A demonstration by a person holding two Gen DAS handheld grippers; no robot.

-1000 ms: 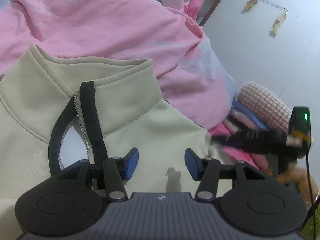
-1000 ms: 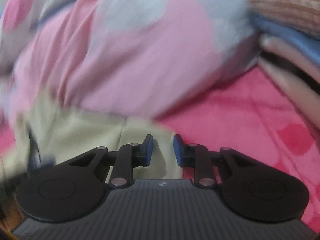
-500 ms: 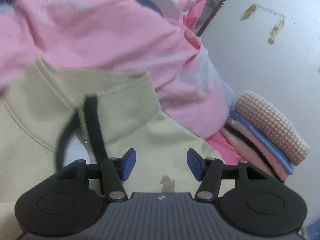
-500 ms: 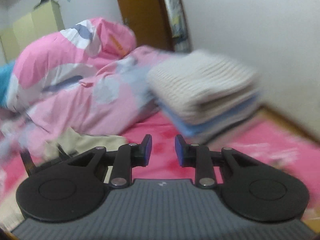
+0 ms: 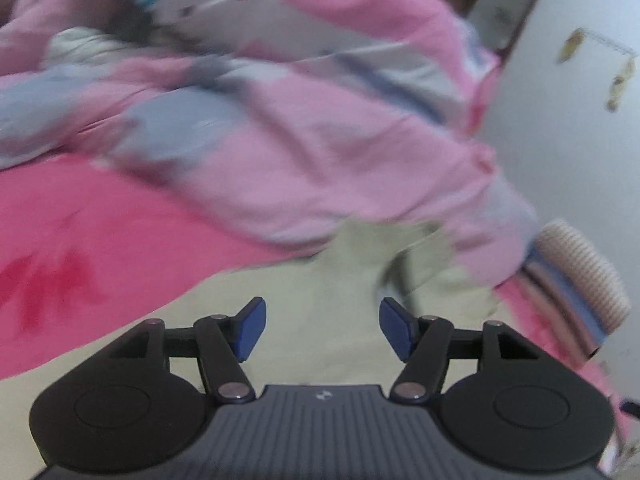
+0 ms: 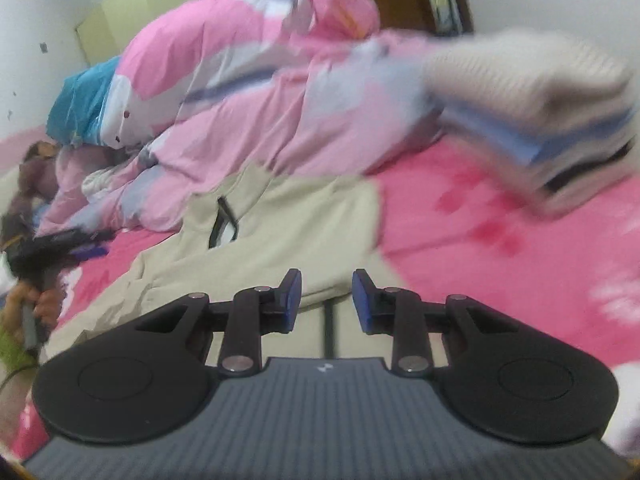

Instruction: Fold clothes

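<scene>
My left gripper (image 5: 321, 330): spread, empty, pulled back from collar. My right gripper (image 6: 326, 301): parted wider, empty. Beige sweatshirt (image 6: 304, 224): flat on pink bedsheet (image 6: 500, 260), beside quilt (image 6: 256, 120).

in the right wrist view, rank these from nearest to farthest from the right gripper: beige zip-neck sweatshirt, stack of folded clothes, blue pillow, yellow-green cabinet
1. Beige zip-neck sweatshirt: spread on the bed right under the right gripper, whose jaws are open.
2. Stack of folded clothes: ahead to the right, blurred.
3. Blue pillow: far left, beyond the pink quilt.
4. Yellow-green cabinet: against the back wall, upper left.
</scene>
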